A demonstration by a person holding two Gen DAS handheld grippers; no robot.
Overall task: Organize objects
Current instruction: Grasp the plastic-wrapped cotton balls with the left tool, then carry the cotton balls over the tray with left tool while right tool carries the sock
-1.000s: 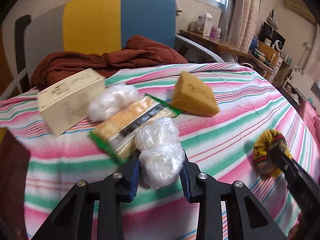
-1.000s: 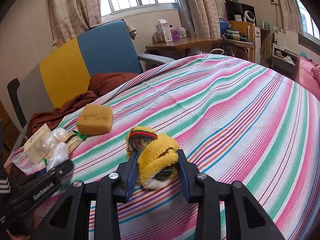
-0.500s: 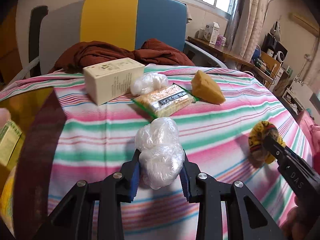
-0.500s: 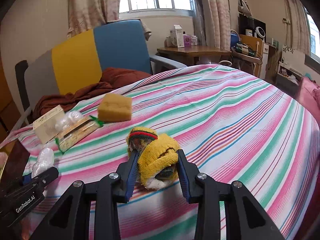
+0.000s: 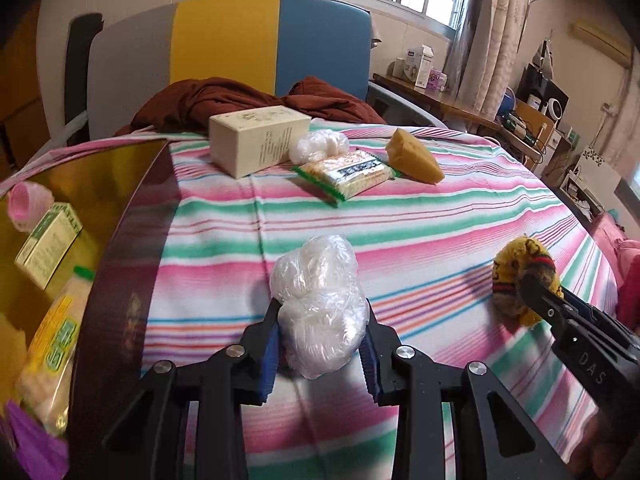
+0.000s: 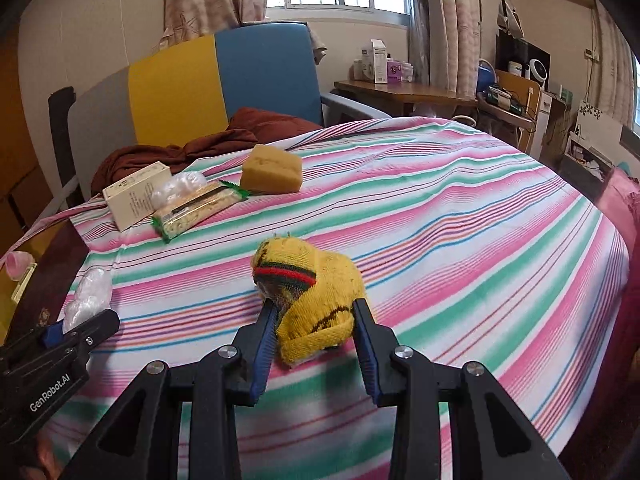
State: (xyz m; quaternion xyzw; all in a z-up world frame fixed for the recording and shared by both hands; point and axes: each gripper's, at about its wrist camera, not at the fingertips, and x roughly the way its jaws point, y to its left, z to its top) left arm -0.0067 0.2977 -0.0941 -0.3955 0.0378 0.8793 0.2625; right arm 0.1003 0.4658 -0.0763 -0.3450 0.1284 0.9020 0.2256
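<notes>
Plastic bundle (image 5: 320,312), clear and crumpled, sits pinched in the left tongs (image 5: 319,344) above the striped cloth (image 5: 420,232), just beside a dark box (image 5: 120,280) holding packets. Right tongs (image 6: 314,334) pinch a yellow sock (image 6: 316,300) off to the right. Farther back lie a cracker pack (image 5: 346,172), cream carton (image 5: 258,140), another plastic bundle (image 5: 318,145) and a sponge (image 5: 414,156).

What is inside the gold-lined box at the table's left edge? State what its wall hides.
Inside the gold-lined box lie a pink roller, a green-and-white carton, a yellow packet and something purple. Its dark wall and the frame edge hide the rest.
</notes>
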